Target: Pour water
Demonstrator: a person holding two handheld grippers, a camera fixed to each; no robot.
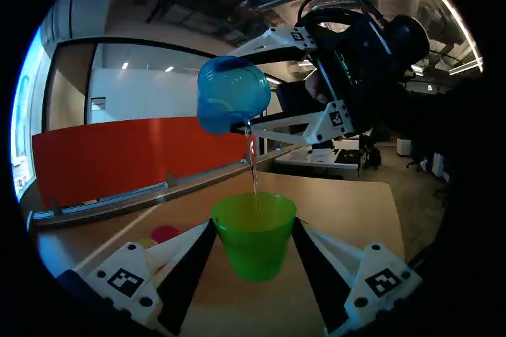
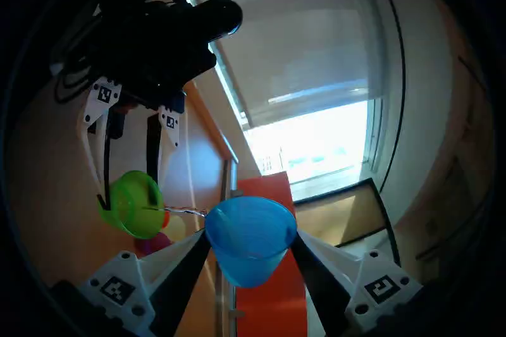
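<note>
The left gripper [image 1: 254, 226] is closed part-way on the green cup [image 1: 254, 245], one finger pressed to each side. The cup stands upright between the jaws, mouth up, over the table [image 1: 354, 204].

The right gripper [image 1: 235, 91] clamps the blue cup [image 1: 228, 97] the same way. In the right gripper view the cup sits squarely between that gripper's two fingers. It hangs above the left jaws and a little beyond them, with its long axis tipped well off upright and its low lip over the green mouth.

A thin stream [image 1: 253, 169] drops from that lip into the green cup, landing near the middle.

The pour turns on this vertical line-up. The lip has to stay directly over the green mouth, and the left jaws need to hold the cup level, or the water will likely hit the rim.
</note>
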